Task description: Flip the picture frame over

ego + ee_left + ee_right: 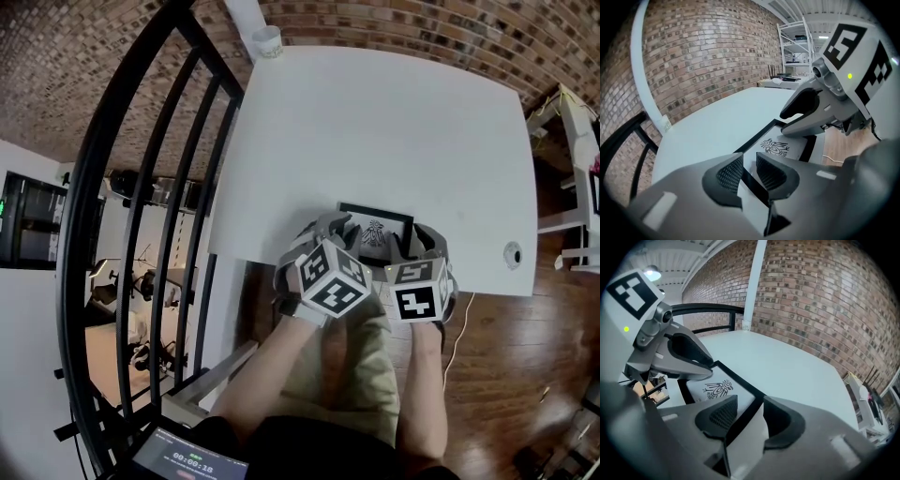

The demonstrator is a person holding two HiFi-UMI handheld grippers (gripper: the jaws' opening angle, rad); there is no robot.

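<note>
A black picture frame [375, 232] lies face up on a white table [375, 122], close to the table's near edge and a little right of its middle, with a dark bird-like print [774, 148] showing on white paper. A person holds one gripper at each side of it, probably so that both sides can be lifted together and the frame turned face down. The left gripper [748, 168] has its jaws drawn in to a narrow gap over the frame's left rail, and the pads look to be pressing on it. The right gripper [749, 413] straddles the right rail with its jaws wider: the rail sits against one pad, and white table shows between it and the other, so it does not grip yet. From above, the marker cubes and the person's hands cover the frame's near rail and both contact points. Whether the frame has left the table cannot be told, and its back is unseen.
</note>
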